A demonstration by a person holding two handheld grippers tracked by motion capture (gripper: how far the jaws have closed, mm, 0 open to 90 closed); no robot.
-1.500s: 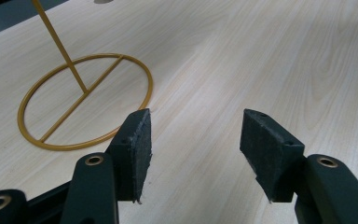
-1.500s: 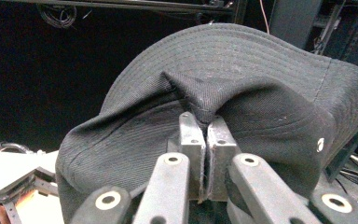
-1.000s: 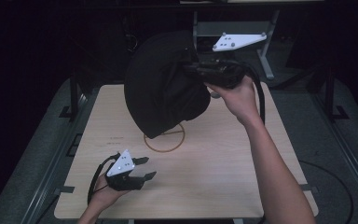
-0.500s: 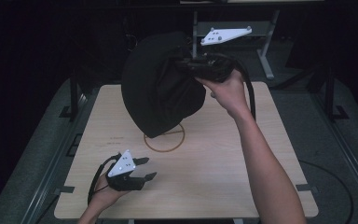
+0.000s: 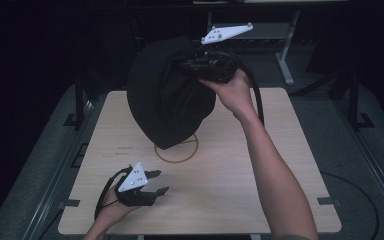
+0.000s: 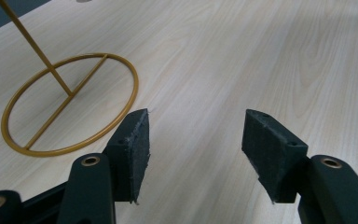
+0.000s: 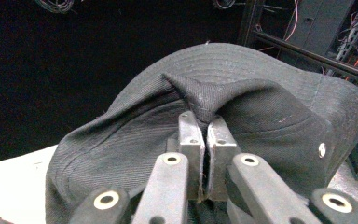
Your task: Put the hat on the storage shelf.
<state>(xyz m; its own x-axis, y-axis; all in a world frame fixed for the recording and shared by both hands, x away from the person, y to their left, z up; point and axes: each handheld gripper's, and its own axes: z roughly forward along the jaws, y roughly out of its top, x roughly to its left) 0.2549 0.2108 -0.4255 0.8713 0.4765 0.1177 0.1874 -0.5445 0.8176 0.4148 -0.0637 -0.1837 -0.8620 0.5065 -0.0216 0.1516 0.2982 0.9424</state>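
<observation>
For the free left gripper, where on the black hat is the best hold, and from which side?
Probably the hat's low hanging edge above the gold ring stand, approached from below on the person's side: the right gripper already pinches the top fabric, and the left gripper rests open nearby.

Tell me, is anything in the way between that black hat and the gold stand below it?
Nothing visible is. The black hat hangs pinched in the right hand-held gripper above the gold stand, and the left hand-held gripper rests well aside.

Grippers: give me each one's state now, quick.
Left gripper: open, holding nothing, low over the table.
Right gripper: shut on a fold of the black hat, held up.
</observation>
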